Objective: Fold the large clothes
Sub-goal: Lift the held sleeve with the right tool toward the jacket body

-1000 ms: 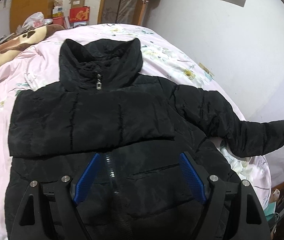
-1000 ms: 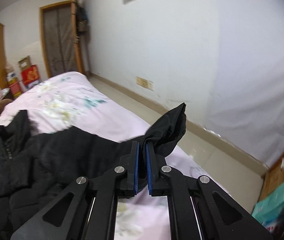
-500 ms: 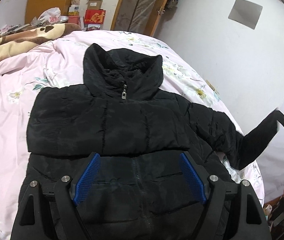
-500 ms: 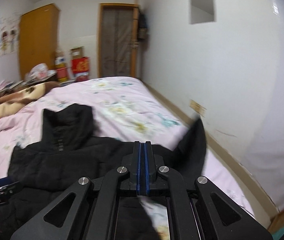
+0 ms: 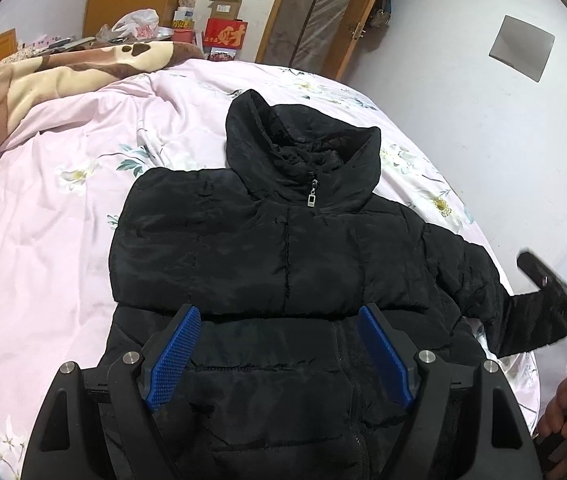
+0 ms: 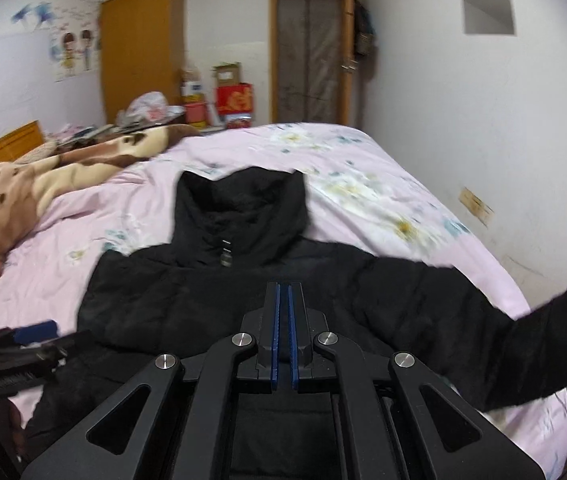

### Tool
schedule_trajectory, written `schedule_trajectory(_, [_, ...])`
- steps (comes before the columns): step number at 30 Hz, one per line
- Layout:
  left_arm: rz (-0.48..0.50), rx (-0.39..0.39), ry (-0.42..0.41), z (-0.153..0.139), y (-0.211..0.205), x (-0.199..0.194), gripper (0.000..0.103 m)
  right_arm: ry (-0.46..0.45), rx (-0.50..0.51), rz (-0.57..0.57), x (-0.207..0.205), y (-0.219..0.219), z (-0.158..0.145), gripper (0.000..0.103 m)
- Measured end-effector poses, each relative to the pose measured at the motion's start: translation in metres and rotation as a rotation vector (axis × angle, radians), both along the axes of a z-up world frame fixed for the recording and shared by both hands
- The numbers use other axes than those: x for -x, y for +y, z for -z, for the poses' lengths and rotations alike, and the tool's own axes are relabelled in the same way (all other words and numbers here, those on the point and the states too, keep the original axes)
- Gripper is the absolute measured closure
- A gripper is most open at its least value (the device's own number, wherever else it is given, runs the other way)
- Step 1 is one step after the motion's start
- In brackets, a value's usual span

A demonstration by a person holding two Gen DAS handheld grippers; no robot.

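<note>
Black and quilted, the puffer jacket (image 5: pixel 283 264) lay front-up on your pink floral bedspread (image 5: pixel 43 240), collar toward the far door, one sleeve already folded across its chest. Your left gripper (image 5: pixel 283 356) hovered over the hem, blue pads spread wide and holding nothing. Your right gripper (image 6: pixel 283 328) had its pads nearly together; the other sleeve (image 6: pixel 543 344) hung lifted beside it, but whether you gripped it, I couldn't tell.
</note>
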State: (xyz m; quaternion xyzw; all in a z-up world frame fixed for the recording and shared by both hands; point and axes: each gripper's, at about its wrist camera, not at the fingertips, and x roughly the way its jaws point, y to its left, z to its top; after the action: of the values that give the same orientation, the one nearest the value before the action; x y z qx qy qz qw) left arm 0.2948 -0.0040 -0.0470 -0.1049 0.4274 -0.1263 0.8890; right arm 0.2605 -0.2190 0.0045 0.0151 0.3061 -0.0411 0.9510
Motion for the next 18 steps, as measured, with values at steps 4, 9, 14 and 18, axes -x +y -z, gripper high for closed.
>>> schedule_trajectory(4, [0.041,0.008,-0.003,0.001,-0.021,0.0,0.022,0.022,-0.051,0.086,0.022,-0.034,0.006,0.085])
schedule_trajectory(9, [0.133,-0.008,-0.012,-0.001,-0.065,0.004,0.022,0.034,-0.072,0.227,0.06,-0.092,0.016,0.064])
schedule_trajectory(14, [0.213,-0.007,-0.027,-0.01,-0.105,0.011,0.022,0.071,-0.096,0.456,0.102,-0.17,0.036,0.048])
schedule_trajectory(18, [0.265,-0.03,-0.042,-0.016,-0.135,0.016,0.022,0.126,-0.084,0.734,0.138,-0.242,0.058,0.04])
